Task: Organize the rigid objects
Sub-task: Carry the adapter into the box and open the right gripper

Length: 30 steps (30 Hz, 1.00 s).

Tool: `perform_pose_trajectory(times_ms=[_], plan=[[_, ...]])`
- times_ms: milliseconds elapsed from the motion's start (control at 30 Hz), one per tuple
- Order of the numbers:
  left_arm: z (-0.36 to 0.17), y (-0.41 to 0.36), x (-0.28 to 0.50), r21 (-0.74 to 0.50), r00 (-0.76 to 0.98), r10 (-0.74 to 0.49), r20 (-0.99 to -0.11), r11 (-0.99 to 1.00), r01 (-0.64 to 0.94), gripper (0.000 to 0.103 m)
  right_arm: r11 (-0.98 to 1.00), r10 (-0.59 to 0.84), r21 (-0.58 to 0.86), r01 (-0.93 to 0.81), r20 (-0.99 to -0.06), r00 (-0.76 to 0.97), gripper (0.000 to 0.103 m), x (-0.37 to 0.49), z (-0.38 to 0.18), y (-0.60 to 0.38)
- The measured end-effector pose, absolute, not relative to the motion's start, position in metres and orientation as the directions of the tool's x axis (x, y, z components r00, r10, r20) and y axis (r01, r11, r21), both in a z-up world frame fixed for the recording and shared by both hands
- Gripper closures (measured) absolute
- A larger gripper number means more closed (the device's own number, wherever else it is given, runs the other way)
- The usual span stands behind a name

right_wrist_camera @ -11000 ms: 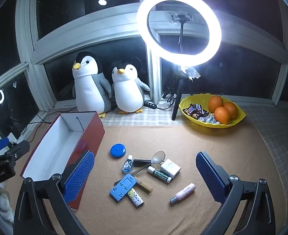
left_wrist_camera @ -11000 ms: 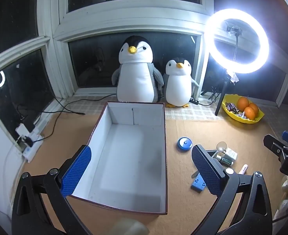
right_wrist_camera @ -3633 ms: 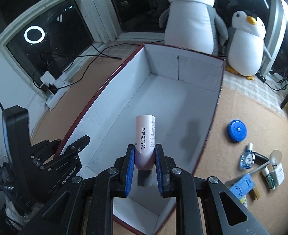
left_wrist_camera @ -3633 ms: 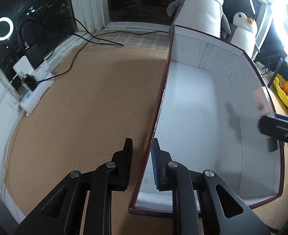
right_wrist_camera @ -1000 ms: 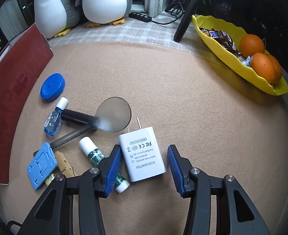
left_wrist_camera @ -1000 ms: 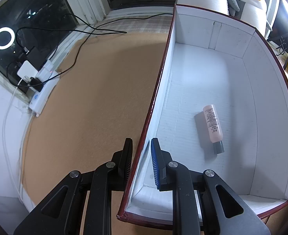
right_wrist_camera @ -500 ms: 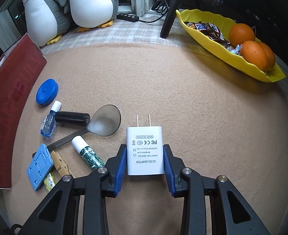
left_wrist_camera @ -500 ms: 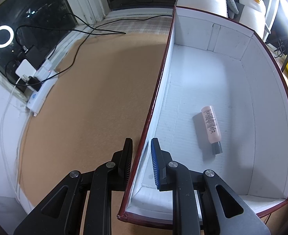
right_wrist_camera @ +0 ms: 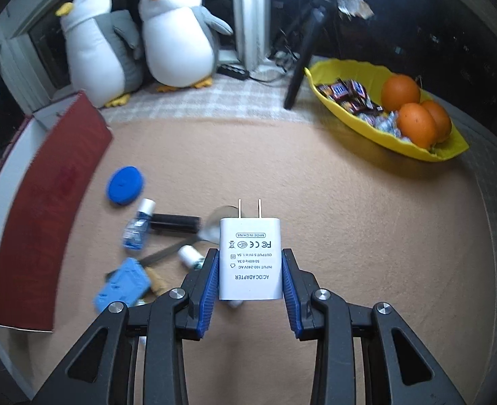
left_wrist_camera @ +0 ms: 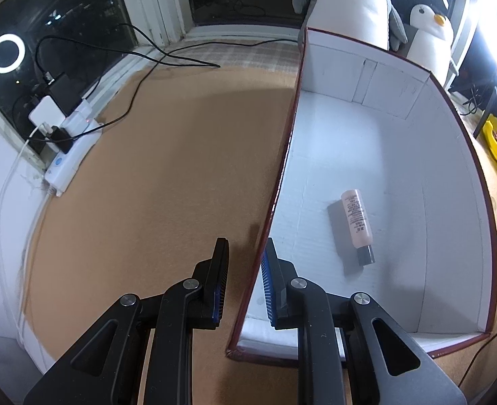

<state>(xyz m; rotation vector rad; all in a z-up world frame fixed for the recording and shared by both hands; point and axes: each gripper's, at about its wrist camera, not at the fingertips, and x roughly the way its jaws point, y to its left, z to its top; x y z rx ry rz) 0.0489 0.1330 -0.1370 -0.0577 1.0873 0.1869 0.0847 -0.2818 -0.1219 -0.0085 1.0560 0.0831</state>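
Right gripper (right_wrist_camera: 250,278): we see its blue-padded jaws clamped on both flat sides of a white rectangular AC/DC wall adapter (right_wrist_camera: 250,258), prongs pointing away from us. They drew in on it over the last second. The adapter sits clear of the tan felt tabletop (right_wrist_camera: 349,219).

Ahead and to the left of that gripper, loose items lie on the felt: a round blue plastic cap (right_wrist_camera: 125,185), a small clear-blue dropper bottle (right_wrist_camera: 138,224), a black cylinder (right_wrist_camera: 175,223), a metal spoon (right_wrist_camera: 194,239) partly hidden behind the adapter, a blue plastic phone stand (right_wrist_camera: 123,288). Far left stands the dark red outer wall of the cardboard box (right_wrist_camera: 51,209). Ahead right, a yellow leaf-shaped dish (right_wrist_camera: 427,152) with oranges (right_wrist_camera: 415,125) and wrapped sweets. Two plush penguins (right_wrist_camera: 177,33) at the back.

Left gripper (left_wrist_camera: 243,280): jaws nearly together, straddling the box's near left wall (left_wrist_camera: 272,209), one pad outside, one inside. We cannot tell whether the pads press on the wall. To the right of this gripper, inside the white-lined box, a pale pink tube with a grey cap (left_wrist_camera: 357,221) lies flat on the floor. Left of the gripper, a white power strip (left_wrist_camera: 71,155) with cables by the window.
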Motion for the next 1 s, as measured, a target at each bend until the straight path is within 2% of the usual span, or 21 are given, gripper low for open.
perform_pose_trajectory(times_ms=[433,800,1000], plan=[[-0.133,0.138,0.042,-0.009,0.496,0.076,-0.865,0.986,-0.166,0.089,0.946,0.240,0.072,-0.316,-0.811,0.534,0.071,0.053,-0.067,-0.154],[-0.133,0.140,0.039,-0.041,0.516,0.049,-0.855,0.986,-0.162,0.091,0.903,0.306,0.079,-0.422,-0.809,0.501,0.071,0.071,-0.066,-0.076],[-0.133,0.140,0.038,-0.047,0.521,0.043,-0.853,0.986,-0.158,0.092,0.890,0.283,0.040,-0.453,-0.828,0.484,0.071,0.089,-0.080,-0.037]])
